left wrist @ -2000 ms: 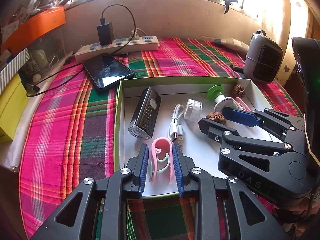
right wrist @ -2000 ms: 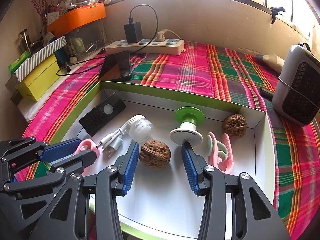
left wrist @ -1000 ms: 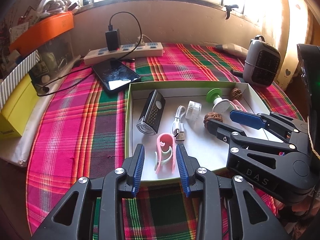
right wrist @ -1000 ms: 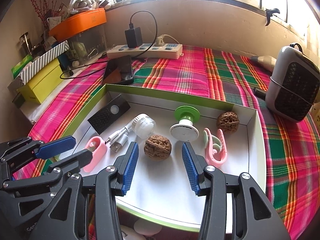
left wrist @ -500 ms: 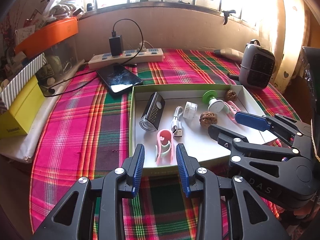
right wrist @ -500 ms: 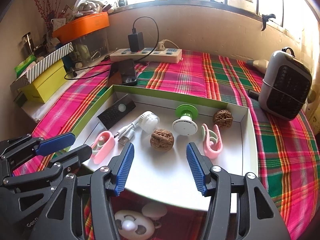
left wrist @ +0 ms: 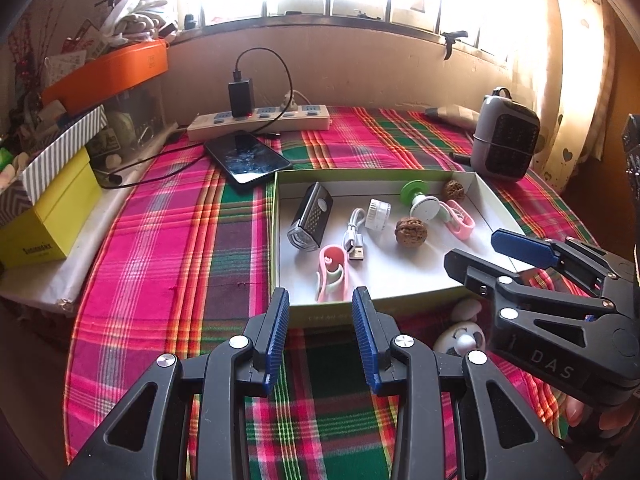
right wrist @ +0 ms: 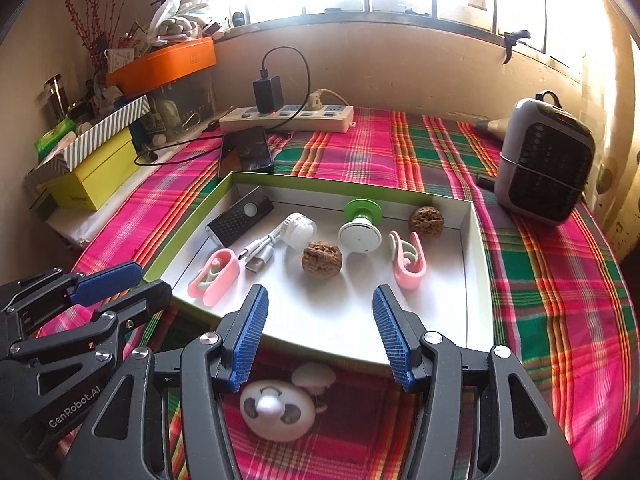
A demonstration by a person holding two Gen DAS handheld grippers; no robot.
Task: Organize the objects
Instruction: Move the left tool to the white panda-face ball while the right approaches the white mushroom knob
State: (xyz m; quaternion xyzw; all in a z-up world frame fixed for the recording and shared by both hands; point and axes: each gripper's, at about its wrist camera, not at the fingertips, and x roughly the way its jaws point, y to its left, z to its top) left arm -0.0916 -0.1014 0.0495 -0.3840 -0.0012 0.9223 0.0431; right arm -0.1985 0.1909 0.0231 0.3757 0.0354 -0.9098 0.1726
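Hovering above the desk, both grippers empty

The right gripper (right wrist: 320, 336) has its fingers spread wide; the panda toy (right wrist: 278, 410) lies on the cloth directly below them, just outside the near wall of the box (right wrist: 476, 280). The left gripper (left wrist: 320, 336), fingers also apart, is farther away, so I think the right one is better placed to pick it.

I'm looking over a tablecloth (right wrist: 540, 280) plaided in pink, green and orange. The box (left wrist: 276, 216) is showing a lime-green outside and a white inside. In it I'm seeing two pink clips (right wrist: 214, 277) with mint coils, two brown walnuts (right wrist: 322, 260), a green-topped white knob (right wrist: 360, 224), a black light (left wrist: 312, 220). My left gripper (left wrist: 320, 336) and right gripper (right wrist: 320, 340) are wearing blue pads on black. A white panda-faced toy (right wrist: 276, 410) is peeking below.
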